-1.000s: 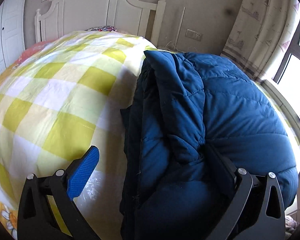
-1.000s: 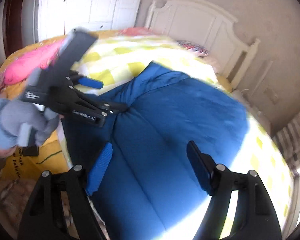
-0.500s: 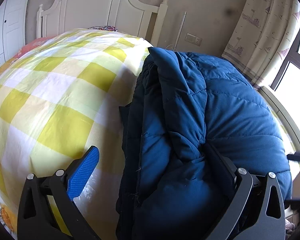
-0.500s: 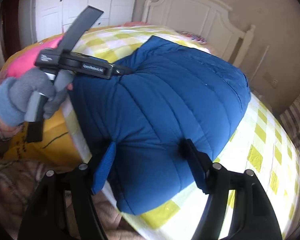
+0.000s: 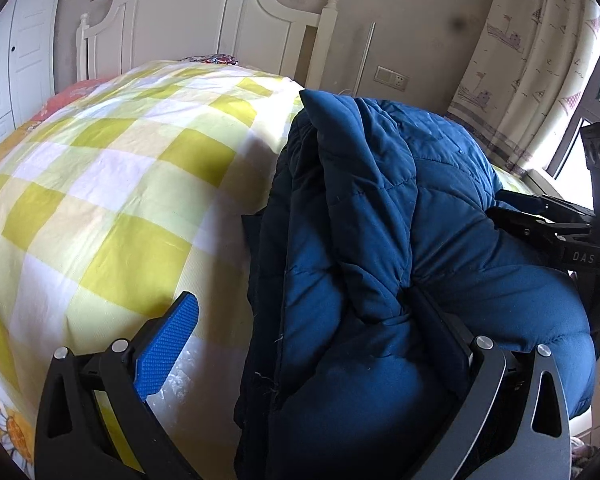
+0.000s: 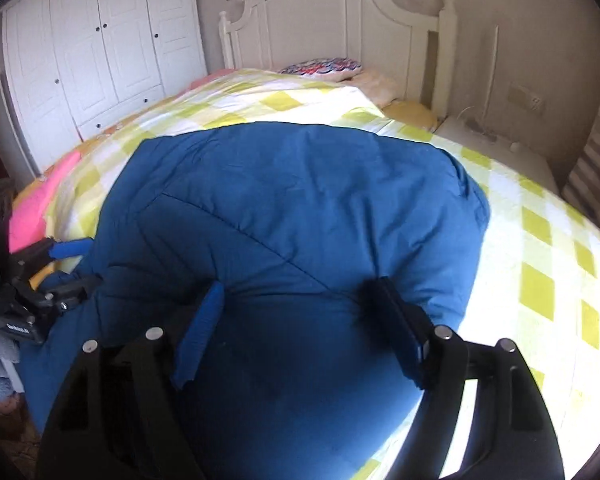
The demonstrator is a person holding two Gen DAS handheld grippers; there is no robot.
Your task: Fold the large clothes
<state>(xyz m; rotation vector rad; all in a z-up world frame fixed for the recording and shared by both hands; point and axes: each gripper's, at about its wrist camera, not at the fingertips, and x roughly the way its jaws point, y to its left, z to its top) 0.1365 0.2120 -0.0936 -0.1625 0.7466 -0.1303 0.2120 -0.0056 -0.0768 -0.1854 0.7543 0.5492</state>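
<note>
Left wrist view: blue jacket [image 5: 380, 240] lies bunched on the checked quilt [image 5: 120, 200] near the bed's foot edge, folded layers stacked along its left side. Left gripper [image 5: 300, 344] is spread wide; its blue-padded finger [image 5: 166, 346] hangs over bare quilt, touching nothing, while the other finger is sunk into a crease of the jacket. No pinch, so it is released; judged role is a prop pinning the stacked fold edge so it does not slide. Right gripper [image 5: 548, 220] shows at the far right edge, at the jacket's side; its jaws cannot be read here. Headboard [image 5: 204, 16] and curtain [image 5: 532, 60] behind. Right wrist view: jacket [image 6: 300, 208] fills the centre as a puffy mound, quilt [image 6: 540, 232] to its right. Right gripper [image 6: 296, 316] straddles a padded bulge, both fingers dented into the fabric; the jaws are opening, with jacket between them, and whether the pads are pressing or letting go cannot be told for certain. Judged reason for this placement: pressing or squaring the near edge after a fold. Left gripper [image 6: 66, 264] visible at far left, at the jacket's other side. Wardrobe [image 6: 100, 40] and pillow [image 6: 320, 68] beyond. Containers: none in either view.
</note>
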